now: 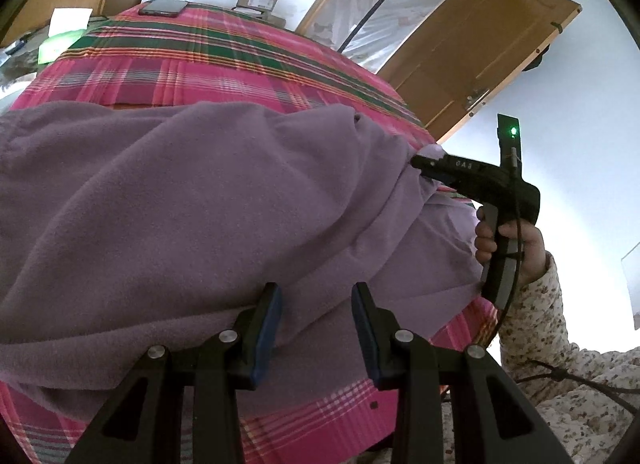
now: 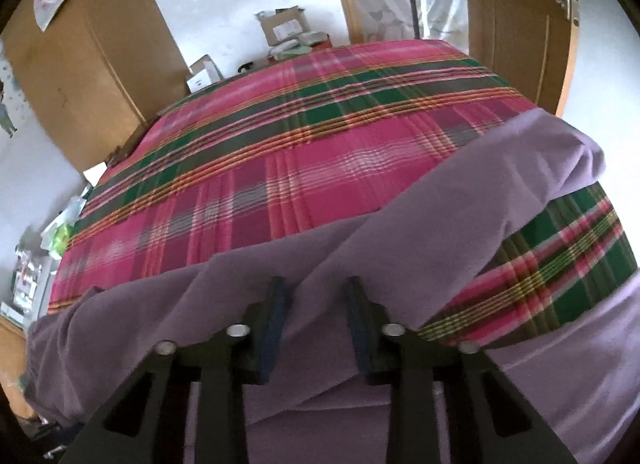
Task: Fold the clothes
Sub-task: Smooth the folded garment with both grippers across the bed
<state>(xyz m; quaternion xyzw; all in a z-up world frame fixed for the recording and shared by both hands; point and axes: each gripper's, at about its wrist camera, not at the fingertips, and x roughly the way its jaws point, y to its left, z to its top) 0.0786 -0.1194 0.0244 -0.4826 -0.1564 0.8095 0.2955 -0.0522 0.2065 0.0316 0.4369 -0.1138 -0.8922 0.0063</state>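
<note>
Pink, green and orange plaid bedcover [image 2: 280,168] fills both of my views, stretched over a bed in a room with white walls and brown wooden doors [image 1: 480,44]; cardboard boxes [image 2: 284,26] sit on the floor beyond the far edge, and a dark phone [image 1: 163,7] lies at the far side of the bed.

Spread across the near half of the cover is a mauve fleece garment [image 1: 180,204], soft, matte and slightly fuzzy, rumpled into broad rolling folds. I judge it light and completely limp: it will sag and drag rather than hold any line, though the napped surface should grip well and not slide out of the pads. Best taken at an edge or corner, pinching a single hem rather than a bunched ridge.

My left gripper [image 1: 316,328] hangs over the near edge of the fleece with its blue-padded fingers apart and nothing between them. My right gripper [image 2: 316,324] looks parted in its own view, fabric lying beneath the gap, while from the left camera its tips sit right at a lifted fold on the far right edge; whether it is pinching that fold I cannot tell.
</note>
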